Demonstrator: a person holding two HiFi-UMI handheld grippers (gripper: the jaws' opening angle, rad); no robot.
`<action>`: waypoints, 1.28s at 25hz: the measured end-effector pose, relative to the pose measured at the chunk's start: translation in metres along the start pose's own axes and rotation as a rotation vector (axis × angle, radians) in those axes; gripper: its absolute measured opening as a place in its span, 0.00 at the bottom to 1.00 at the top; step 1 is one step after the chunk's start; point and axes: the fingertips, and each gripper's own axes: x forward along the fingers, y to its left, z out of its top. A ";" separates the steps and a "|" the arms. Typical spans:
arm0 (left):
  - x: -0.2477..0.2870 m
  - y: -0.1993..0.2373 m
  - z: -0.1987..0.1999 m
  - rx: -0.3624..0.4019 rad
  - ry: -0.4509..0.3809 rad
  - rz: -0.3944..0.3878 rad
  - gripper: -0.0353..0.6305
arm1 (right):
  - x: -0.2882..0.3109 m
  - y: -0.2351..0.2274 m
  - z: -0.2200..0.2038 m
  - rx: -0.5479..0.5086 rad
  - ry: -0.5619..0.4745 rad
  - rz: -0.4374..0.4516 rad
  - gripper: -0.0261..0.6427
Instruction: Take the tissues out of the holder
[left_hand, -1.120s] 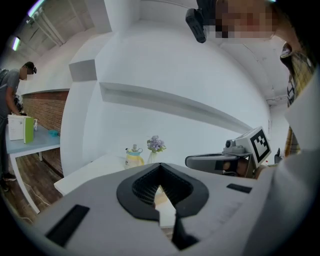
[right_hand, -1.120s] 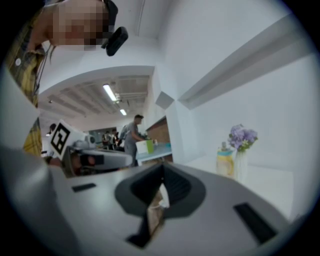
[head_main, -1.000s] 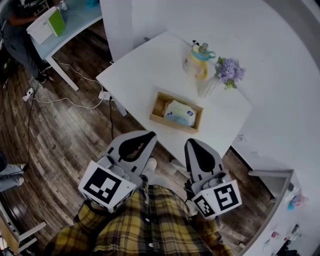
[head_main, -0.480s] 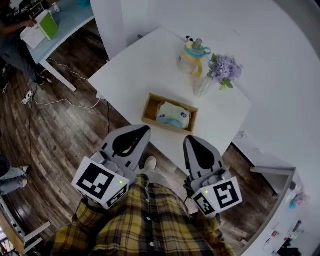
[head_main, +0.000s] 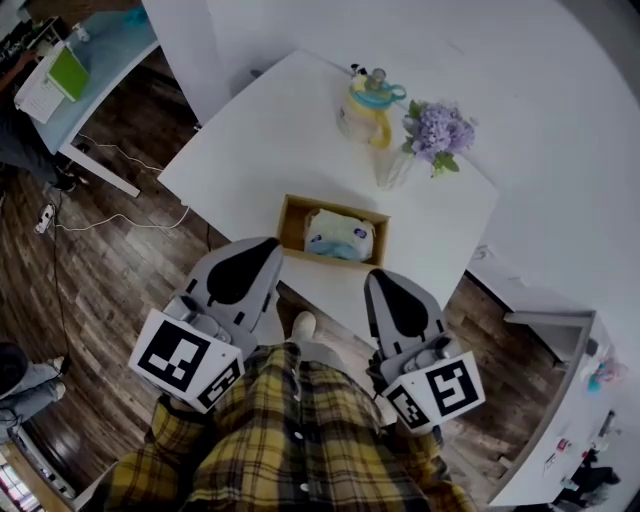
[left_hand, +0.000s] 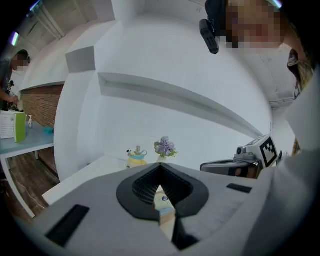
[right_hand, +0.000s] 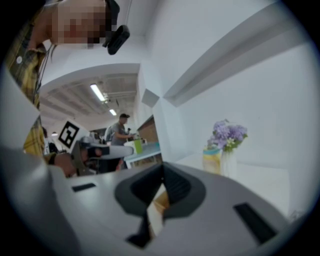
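Note:
A wooden tissue holder (head_main: 294, 217) lies near the front edge of the white table (head_main: 240, 150), with a pale blue-and-white tissue pack (head_main: 340, 235) inside it. My left gripper (head_main: 270, 244) is shut and empty, its tip just short of the holder's near left corner. My right gripper (head_main: 381, 276) is also shut and empty, over the table's front edge to the right of the holder. In the left gripper view, the left gripper (left_hand: 161, 172) shows the tissue pack (left_hand: 163, 198) through the slit under its closed jaws. In the right gripper view, the right gripper (right_hand: 162, 171) shows only a sliver of the holder (right_hand: 160, 202).
A yellow lidded cup (head_main: 365, 100) and a glass vase of purple flowers (head_main: 432, 135) stand at the table's back. White walls close in behind and to the right. A blue desk (head_main: 85, 85) and floor cables (head_main: 110, 215) lie to the left, a white cabinet (head_main: 545, 350) to the right.
Both grippers have come nearer the table. The left tip now reaches the holder's near corner. Both stay shut and empty, and the holder has not moved on the table.

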 end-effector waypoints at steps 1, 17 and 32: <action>0.003 0.004 0.001 -0.001 0.001 -0.008 0.07 | 0.003 -0.002 0.000 0.001 0.001 -0.011 0.06; 0.097 0.062 0.028 0.050 0.095 -0.366 0.07 | 0.085 -0.056 0.034 0.053 -0.035 -0.328 0.06; 0.130 0.052 0.022 0.063 0.177 -0.697 0.07 | 0.093 -0.057 0.028 0.125 -0.034 -0.588 0.06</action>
